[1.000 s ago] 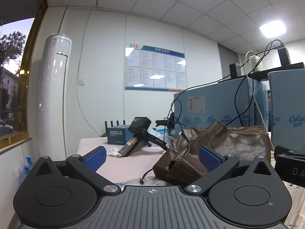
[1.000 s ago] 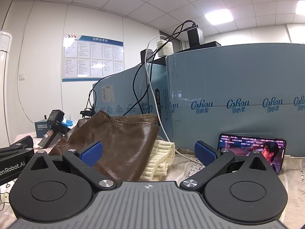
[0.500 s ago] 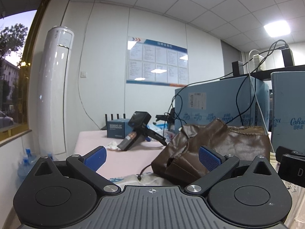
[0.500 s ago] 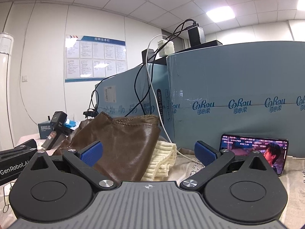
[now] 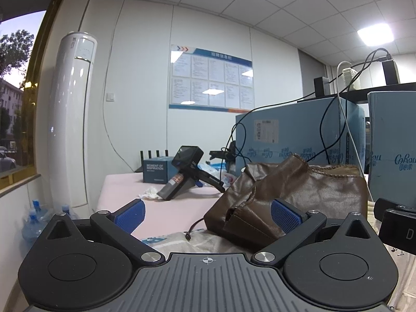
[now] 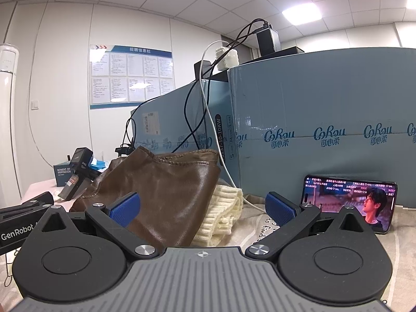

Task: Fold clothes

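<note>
Left claw (image 5: 208,212): released, blue pads spread wide, nothing between them. Right claw (image 6: 202,205): same, released and empty.

Jacket (image 6: 166,187), brown leather, lies bunched on the worktop cloth (image 6: 254,228) straight ahead of both claws; neither touches it. White knit (image 6: 223,208) sits against its right side, partly under it. Left view shows the jacket's rolled edge near the right pad (image 5: 284,214), but I can't tell contact from overlap.

Step in hand, my read: reach in and take the jacket to spread it flat, folding not started. To do it well:
- grab a hem or seam edge, not the bulk; leather is stiff and slick
- one claw per corner, pull apart to flatten
- keep clear of the white cable (image 6: 208,119) hanging behind the pile and the phone (image 6: 348,202) propped on the box (image 6: 312,104) to the right

Pose: both claws level, low over the worktop, pointing forward side by side. Left claw's body shows at the right view's left edge.
</note>
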The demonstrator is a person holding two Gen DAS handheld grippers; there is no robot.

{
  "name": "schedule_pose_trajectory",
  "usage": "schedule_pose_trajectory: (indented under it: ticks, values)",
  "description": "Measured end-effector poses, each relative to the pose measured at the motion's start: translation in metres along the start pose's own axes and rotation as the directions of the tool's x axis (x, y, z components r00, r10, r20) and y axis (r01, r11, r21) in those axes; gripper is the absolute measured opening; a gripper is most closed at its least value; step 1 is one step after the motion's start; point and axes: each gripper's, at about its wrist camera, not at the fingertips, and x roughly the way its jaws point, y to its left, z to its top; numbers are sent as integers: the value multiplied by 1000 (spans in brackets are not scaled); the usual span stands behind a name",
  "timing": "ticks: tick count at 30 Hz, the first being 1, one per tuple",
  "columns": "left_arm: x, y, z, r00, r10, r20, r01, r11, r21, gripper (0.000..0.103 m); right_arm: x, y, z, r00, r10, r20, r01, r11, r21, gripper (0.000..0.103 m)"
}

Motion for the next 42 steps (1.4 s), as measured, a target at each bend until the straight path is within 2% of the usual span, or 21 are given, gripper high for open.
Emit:
schedule_pose_trajectory:
  ticks: [42]
  values:
    - [1,1,-2,1000,0,-13,0,1000,-3,103,1,-1,-2,1000,12,-24,-12,1000,8,103]
